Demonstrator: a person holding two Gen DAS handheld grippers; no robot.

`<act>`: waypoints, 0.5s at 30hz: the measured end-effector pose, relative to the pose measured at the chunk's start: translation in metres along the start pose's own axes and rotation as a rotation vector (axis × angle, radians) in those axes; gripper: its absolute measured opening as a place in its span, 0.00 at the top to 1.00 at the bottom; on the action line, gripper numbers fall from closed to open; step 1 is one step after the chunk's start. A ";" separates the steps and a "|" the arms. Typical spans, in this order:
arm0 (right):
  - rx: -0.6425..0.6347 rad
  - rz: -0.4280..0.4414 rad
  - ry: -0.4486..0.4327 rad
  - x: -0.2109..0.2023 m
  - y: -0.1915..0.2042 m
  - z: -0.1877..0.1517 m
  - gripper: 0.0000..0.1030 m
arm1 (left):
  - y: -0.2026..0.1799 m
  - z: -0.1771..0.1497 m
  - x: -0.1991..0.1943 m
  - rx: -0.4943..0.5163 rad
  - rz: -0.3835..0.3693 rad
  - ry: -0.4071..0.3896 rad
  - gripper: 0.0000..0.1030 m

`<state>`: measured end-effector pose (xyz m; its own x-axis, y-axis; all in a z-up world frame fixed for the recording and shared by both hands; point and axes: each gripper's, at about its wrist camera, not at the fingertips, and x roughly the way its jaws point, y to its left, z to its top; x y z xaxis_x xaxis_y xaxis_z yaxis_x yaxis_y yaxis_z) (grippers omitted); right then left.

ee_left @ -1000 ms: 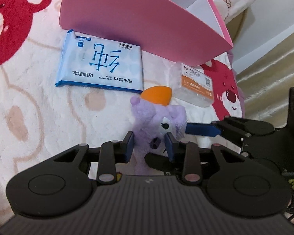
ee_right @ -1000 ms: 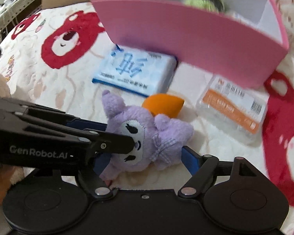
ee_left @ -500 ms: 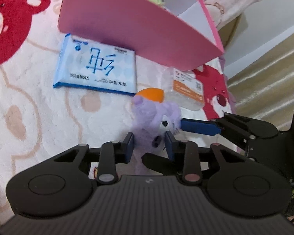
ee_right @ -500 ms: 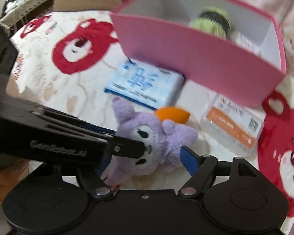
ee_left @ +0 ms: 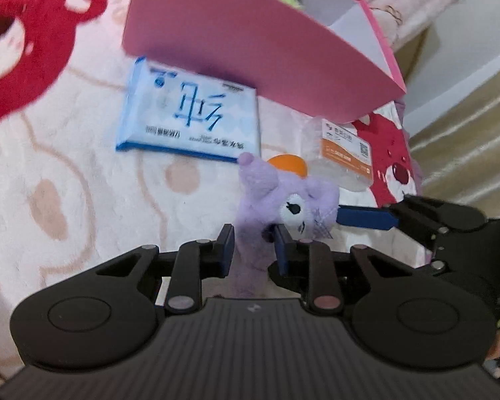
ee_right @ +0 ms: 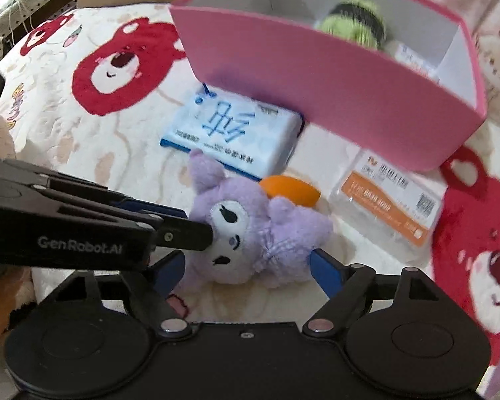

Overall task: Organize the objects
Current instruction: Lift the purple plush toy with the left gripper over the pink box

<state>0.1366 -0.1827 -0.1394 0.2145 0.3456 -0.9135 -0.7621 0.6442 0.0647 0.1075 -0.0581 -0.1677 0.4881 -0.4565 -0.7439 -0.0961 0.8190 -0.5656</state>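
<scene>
We pinched the purple plush toy (ee_left: 283,200), soft and light, in our left gripper (ee_left: 253,250); the right gripper's (ee_right: 246,266) fingers were opening around it, not pressing.

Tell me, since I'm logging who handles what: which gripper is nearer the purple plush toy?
Left. The left gripper is shut on the purple plush toy, pinching its ear side. The right gripper straddles the toy, its jaws opening, pads off it.
</scene>
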 end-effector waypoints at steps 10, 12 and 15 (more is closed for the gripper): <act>-0.005 -0.014 0.079 0.027 -0.001 -0.004 0.06 | 0.006 0.001 0.010 -0.063 -0.059 0.007 0.72; -0.007 -0.011 0.064 0.023 0.000 -0.005 0.06 | 0.006 0.001 0.009 -0.053 -0.063 -0.007 0.72; -0.009 -0.010 0.019 0.014 0.000 -0.005 0.18 | 0.003 0.001 0.005 -0.030 -0.074 -0.017 0.76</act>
<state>0.1365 -0.1818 -0.1540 0.2106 0.3262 -0.9216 -0.7653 0.6416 0.0522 0.1104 -0.0577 -0.1729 0.5096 -0.5094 -0.6935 -0.0852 0.7721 -0.6298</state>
